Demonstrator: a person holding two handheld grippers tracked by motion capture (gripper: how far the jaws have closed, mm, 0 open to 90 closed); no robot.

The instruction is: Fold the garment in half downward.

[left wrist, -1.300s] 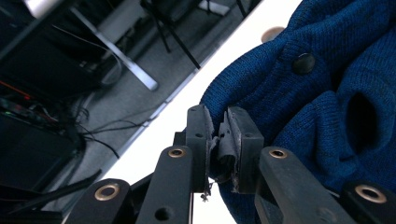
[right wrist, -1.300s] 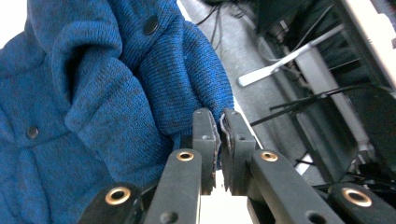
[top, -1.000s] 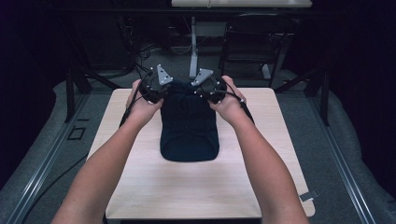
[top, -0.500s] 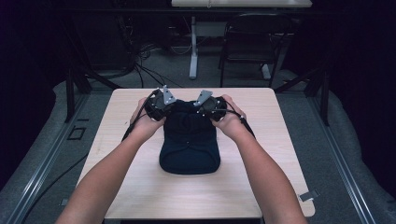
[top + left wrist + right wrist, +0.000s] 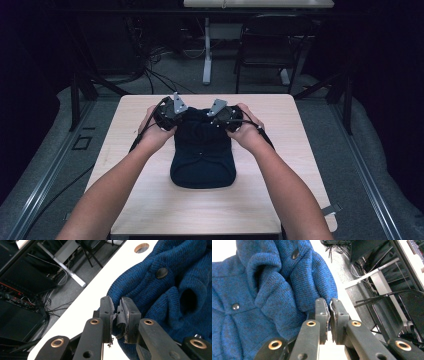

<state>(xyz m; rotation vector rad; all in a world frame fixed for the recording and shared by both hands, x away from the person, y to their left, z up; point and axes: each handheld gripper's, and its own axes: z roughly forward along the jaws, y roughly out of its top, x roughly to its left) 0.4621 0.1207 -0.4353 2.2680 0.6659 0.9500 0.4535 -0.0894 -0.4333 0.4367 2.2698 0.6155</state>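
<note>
Folding step, blue knit cardigan (image 5: 202, 150). It lies at the middle of the wooden table (image 5: 150, 200), already bundled narrow, its near end rounded toward me and its far end under my two tongs.

Left gripper (image 5: 117, 312): clenched on a pinch of the knit at the far-left corner of the bundle; in the left gripper view a fold of fabric sits squeezed between the jaws. In the high view this gripper (image 5: 169, 116) sits at the bundle's far-left corner.

Right gripper (image 5: 329, 312): jaws drawn nearly together at the far-right corner, with knit edge pressed between them, so I log it as grasping the cardigan too. In the high view it (image 5: 226, 117) is level with the left one, the two near each other.

Dark snap buttons visible: one (image 5: 162, 272) in the left gripper view, two (image 5: 295, 254) (image 5: 235, 306) in the right gripper view.

Judgement on doing this step well: keep both pinches level and move them together, so the far edge comes over the near part squarely. Keep the lift low to avoid dragging the bottom layers. Let go only once the edge lies flat, both sides together.

Risk: the pinches are shallow; knit could slip out under tension.

Writing: no brand, label or readable text on cardigan, table or tongs.
</note>
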